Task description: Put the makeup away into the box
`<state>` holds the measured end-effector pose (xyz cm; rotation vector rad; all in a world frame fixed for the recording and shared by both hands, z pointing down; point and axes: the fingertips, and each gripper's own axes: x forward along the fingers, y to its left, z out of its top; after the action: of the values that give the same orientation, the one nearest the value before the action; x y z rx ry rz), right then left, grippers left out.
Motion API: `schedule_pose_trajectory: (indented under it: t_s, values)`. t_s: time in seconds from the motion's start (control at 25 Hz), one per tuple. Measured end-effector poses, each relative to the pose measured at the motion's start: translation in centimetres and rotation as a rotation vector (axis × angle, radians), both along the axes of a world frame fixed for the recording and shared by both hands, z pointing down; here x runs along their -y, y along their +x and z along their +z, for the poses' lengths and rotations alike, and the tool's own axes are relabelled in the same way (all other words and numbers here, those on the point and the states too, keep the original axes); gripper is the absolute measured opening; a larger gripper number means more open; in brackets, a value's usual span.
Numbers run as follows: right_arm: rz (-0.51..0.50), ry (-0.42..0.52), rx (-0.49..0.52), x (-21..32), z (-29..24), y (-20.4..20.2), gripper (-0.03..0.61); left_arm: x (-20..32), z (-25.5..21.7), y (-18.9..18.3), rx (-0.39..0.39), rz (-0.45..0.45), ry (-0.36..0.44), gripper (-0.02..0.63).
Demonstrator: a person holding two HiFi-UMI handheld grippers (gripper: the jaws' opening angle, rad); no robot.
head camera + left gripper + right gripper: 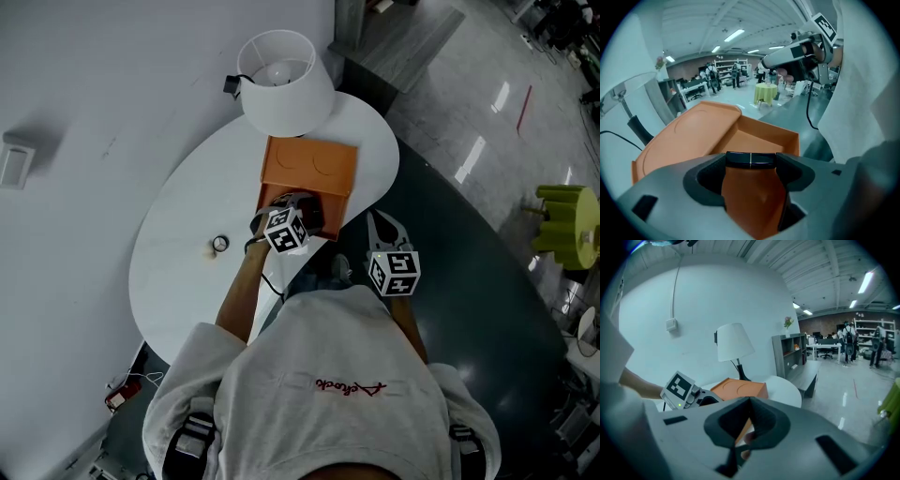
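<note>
One open orange box sits at the white table's right edge, left gripper clamping one black makeup item above it, right gripper closed, empty.

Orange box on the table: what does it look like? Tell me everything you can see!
The orange box looks like smooth card or plastic, with two round shapes pressed into its top. It sits flat on the white table, just in front of the lamp. On the person's side an open tray part shows, bare orange inside where visible. The left gripper hangs over that tray, shut on a small black case.
</note>
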<state>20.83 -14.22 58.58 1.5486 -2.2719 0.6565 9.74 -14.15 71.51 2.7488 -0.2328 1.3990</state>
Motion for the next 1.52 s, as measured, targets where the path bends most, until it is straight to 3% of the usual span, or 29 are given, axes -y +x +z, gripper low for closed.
schedule_pose_trajectory:
  t_s: [0.2,0.36,0.88,1.16,1.32,1.36,1.4,1.44,1.48,1.52]
  values:
    - [0.019,-0.020,-0.010,0.4,0.7,0.9,0.020,-0.2,1.1,1.5,-0.008,0.067,-0.053,0.330]
    - [0.023,-0.034,-0.015,0.6,1.1,1.1,0.020,-0.5,1.4,2.1,-0.020,0.064,-0.103,0.330]
    - [0.015,-0.035,-0.010,0.5,1.1,0.7,0.020,-0.7,1.2,2.0,-0.025,0.048,-0.163,0.331]
    - [0.007,-0.023,-0.002,0.0,0.6,0.5,0.020,-0.4,0.2,1.3,-0.016,0.030,-0.083,0.330]
    - [-0.010,-0.012,0.001,-0.3,0.3,-0.2,0.020,0.6,-1.2,0.6,-0.044,-0.017,0.027,0.327]
    - [-0.016,-0.009,0.002,-0.4,0.3,-0.4,0.020,0.9,-1.6,0.4,-0.045,-0.019,0.069,0.312]
    - [-0.021,-0.006,0.002,-0.4,0.2,-0.7,0.020,1.1,-2.0,0.2,-0.042,-0.019,0.114,0.238]
    - [-0.026,-0.003,0.003,-0.5,0.0,-0.9,0.020,1.3,-2.4,0.0,-0.038,-0.021,0.157,0.125]
    - [-0.030,0.000,0.003,-0.6,-0.1,-1.1,0.020,1.5,-2.9,-0.2,-0.038,-0.029,0.192,0.061]
    - [-0.033,0.003,0.002,-0.7,-0.3,-1.3,0.020,1.6,-3.3,-0.2,-0.042,-0.041,0.217,0.039]
